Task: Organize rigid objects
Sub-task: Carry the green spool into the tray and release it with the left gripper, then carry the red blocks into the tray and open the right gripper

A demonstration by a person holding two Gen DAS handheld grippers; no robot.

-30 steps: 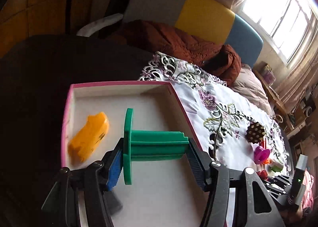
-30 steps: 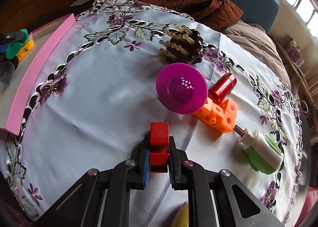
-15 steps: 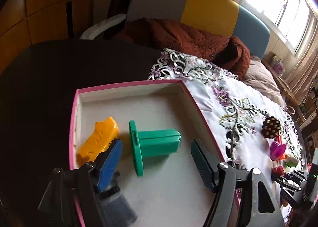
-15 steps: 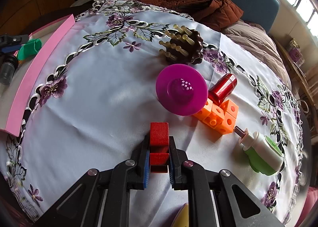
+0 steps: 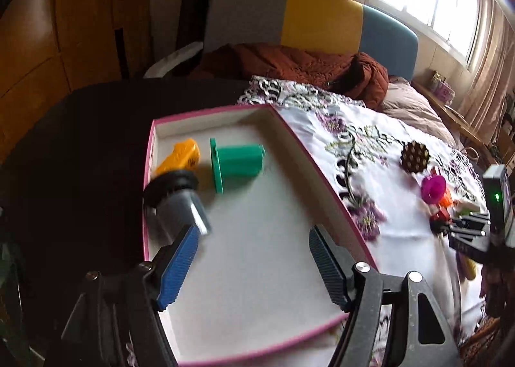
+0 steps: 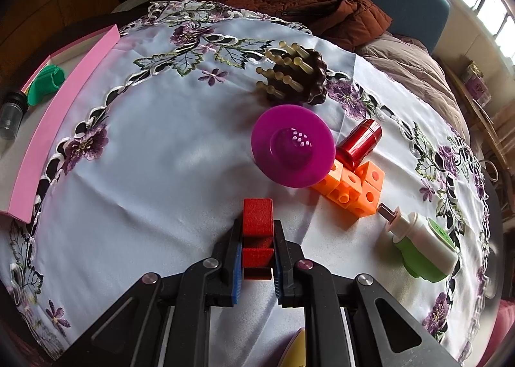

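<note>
The left gripper has let go of the green spool and drawn back; its jaws stand wide and empty over the pink-rimmed box, and the spool now lies on its side further in, beside an orange piece (one more item stowed, I judge); the right gripper is clamped on a red block above the tablecloth.

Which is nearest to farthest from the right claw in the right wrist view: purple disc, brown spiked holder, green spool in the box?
1. Purple disc: just beyond the right claw, slightly right, on the cloth.
2. Brown spiked holder: farther back, behind the disc.
3. Green spool: farthest, far left, inside the pink box.

The claw is shut on a red block.
</note>
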